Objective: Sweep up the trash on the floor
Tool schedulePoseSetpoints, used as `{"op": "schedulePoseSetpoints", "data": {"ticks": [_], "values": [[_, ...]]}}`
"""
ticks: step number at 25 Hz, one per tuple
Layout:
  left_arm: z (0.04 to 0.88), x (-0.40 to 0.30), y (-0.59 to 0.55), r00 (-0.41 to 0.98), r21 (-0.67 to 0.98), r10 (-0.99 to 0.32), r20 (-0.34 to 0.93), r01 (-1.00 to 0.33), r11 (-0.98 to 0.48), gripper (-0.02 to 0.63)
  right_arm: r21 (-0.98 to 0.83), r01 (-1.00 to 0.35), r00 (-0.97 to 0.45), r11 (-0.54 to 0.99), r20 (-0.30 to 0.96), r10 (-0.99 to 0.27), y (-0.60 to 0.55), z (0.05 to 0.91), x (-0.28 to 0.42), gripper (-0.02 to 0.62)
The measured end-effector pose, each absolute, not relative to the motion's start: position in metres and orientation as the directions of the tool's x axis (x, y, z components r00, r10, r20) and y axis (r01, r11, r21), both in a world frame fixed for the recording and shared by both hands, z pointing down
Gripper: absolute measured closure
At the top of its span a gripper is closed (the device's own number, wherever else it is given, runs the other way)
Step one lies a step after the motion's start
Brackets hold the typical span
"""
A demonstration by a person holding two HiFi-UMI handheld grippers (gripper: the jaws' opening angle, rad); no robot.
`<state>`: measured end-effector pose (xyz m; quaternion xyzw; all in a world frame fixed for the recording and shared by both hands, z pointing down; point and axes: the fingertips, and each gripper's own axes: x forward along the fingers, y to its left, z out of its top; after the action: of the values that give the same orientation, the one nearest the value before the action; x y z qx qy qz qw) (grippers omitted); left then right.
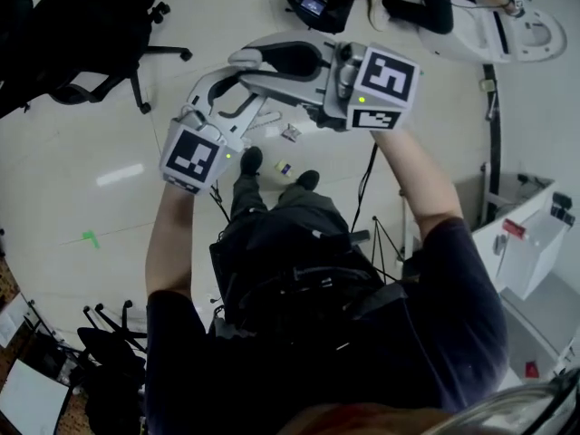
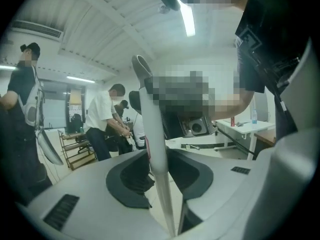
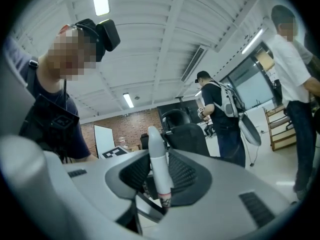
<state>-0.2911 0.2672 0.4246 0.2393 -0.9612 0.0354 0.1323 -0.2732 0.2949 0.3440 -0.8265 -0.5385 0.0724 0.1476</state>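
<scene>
Trash scraps (image 1: 290, 133) lie on the floor (image 1: 109, 198) beyond the shoes (image 1: 251, 159), probably light and easily scattered. Left gripper (image 2: 160, 170) clamps its jaws on a stiff-looking, smooth pole (image 2: 152, 129); right gripper (image 3: 160, 178) on a short pale handle (image 3: 158, 166).

Floor scraps (image 1: 291, 133): too small to identify.
Long white pole (image 2: 152, 134): lower end cut off at bottom edge.
Short white pole (image 3: 159, 171): lower end hidden behind jaws.

Black office chairs (image 1: 63, 34) stand on a pale glossy floor (image 1: 109, 207) — white table (image 1: 535, 243) nearby, brick wall (image 3: 127, 129) beyond.
</scene>
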Motion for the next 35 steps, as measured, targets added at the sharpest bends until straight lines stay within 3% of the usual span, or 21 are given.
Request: {"op": "schedulePoseSetpoints", "data": {"ticks": [9, 18, 26, 35], "values": [[0.492, -0.295, 0.341, -0.903, -0.008, -0.280, 0.326, -0.298, 0.954, 0.503, -0.297, 0.828, 0.540, -0.476, 0.195, 0.819, 0.360, 0.408, -0.260, 0.456], [0.574, -0.310, 0.360, -0.898, -0.002, -0.211, 0.385, -0.229, 0.973, 0.503, -0.314, 0.836, 0.537, -0.451, 0.298, 0.789, 0.380, 0.488, -0.272, 0.453], [0.613, -0.296, 0.335, -0.855, 0.109, -0.251, 0.453, -0.227, 0.968, 0.503, -0.344, 0.806, 0.585, -0.481, 0.346, 0.734, 0.361, 0.523, -0.251, 0.453], [0.620, -0.300, 0.300, -0.778, 0.224, -0.381, 0.499, -0.309, 0.924, 0.498, -0.379, 0.829, 0.538, -0.412, 0.335, 0.774, 0.328, 0.528, -0.261, 0.448]]}}
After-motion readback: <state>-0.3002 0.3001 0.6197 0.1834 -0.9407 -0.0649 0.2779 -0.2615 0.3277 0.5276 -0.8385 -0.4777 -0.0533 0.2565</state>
